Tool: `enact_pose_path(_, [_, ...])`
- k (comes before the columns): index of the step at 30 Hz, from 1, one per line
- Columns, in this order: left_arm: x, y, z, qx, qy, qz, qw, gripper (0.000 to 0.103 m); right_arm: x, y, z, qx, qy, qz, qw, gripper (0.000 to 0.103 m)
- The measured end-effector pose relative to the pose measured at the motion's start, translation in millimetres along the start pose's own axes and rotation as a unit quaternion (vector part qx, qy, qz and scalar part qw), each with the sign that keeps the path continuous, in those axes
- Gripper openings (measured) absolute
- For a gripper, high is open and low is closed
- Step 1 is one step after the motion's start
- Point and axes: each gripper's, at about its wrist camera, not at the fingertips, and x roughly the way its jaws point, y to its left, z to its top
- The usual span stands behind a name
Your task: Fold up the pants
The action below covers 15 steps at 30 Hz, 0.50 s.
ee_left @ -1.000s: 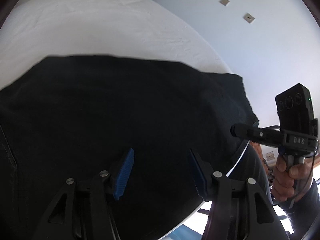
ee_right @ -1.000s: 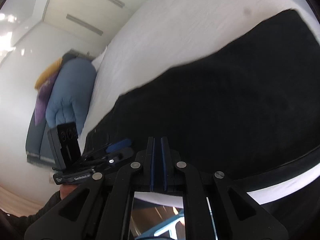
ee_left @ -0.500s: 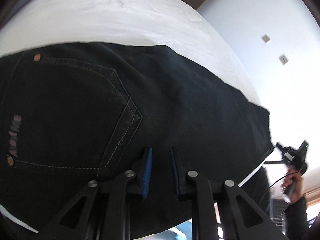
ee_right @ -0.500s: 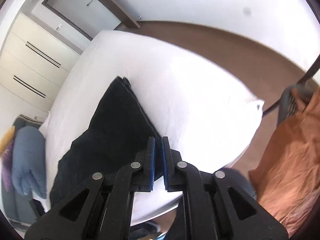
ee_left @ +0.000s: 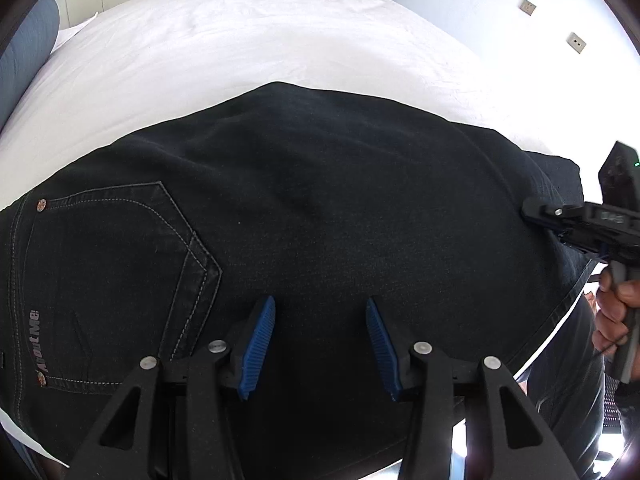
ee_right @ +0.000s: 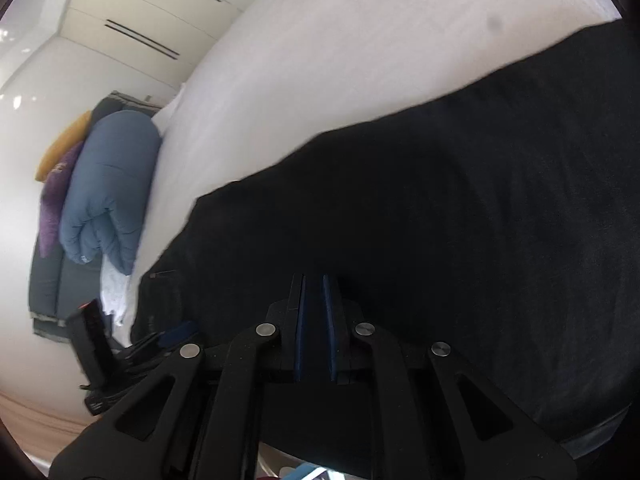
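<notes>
Black jeans (ee_left: 320, 216) lie folded across the near edge of a white bed (ee_left: 240, 40), back pocket (ee_left: 120, 264) at the left. My left gripper (ee_left: 320, 332) is open, blue pads just above the cloth near its front edge, holding nothing. My right gripper (ee_right: 314, 320) has its pads almost together with a narrow gap, low over the jeans (ee_right: 460, 220); I cannot tell if cloth is pinched. The right gripper also shows in the left wrist view (ee_left: 560, 220) at the jeans' right end. The left gripper shows in the right wrist view (ee_right: 168, 336) at the far left.
A blue duvet roll (ee_right: 104, 184) with purple and yellow cloth lies at the head of the bed. White wardrobe doors (ee_right: 152, 20) stand behind. A wall with sockets (ee_left: 576, 42) is to the right. The bed edge runs just below the jeans.
My left gripper has opened from nearly shut and sits over the jeans. My right gripper swung back from pointing at the floor and the bed's corner to low over the jeans.
</notes>
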Motion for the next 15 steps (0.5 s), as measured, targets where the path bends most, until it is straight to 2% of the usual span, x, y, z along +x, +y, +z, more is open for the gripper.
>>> enact_pose_path(1, [1,0,0,0.001,-0.001,0.000,1.0000,0.049,5,-24,8,0.014,-0.006,0.006,1.000,0.008])
enact_pose_path(2, [1,-1,0,0.002,-0.002,0.000,1.0000,0.049,-7,-47,8,0.040,-0.017,0.028,0.999,0.008])
enact_pose_path(3, [2,-1,0,0.003,-0.003,0.001,1.0000,0.049,-28,-72,6,0.059,-0.029,0.031,0.997,0.008])
enact_pose_path(8, [-5,11,-11,0.005,-0.005,0.000,1.0000,0.049,-106,-150,1,0.130,-0.118,-0.021,0.984,0.008])
enact_pose_path(10, [-6,11,-12,0.005,-0.007,0.001,1.0000,0.049,-145,-164,-2,0.135,-0.156,-0.076,0.976,0.008])
enact_pose_path(12, [-5,10,-14,0.004,-0.008,0.003,1.0000,0.049,-180,-165,-6,0.111,-0.189,-0.151,0.964,0.018])
enact_pose_path(13, [-5,8,-15,0.004,-0.009,0.005,0.9999,0.049,-194,-161,-8,0.097,-0.205,-0.186,0.956,0.040])
enact_pose_path(14, [-5,7,-15,0.004,-0.009,0.006,0.9999,0.049,-205,-153,-12,0.080,-0.224,-0.193,0.952,0.066])
enact_pose_path(15, [-5,7,-15,0.004,-0.009,0.007,0.9999,0.049,-218,-139,-20,0.058,-0.257,-0.187,0.946,0.072])
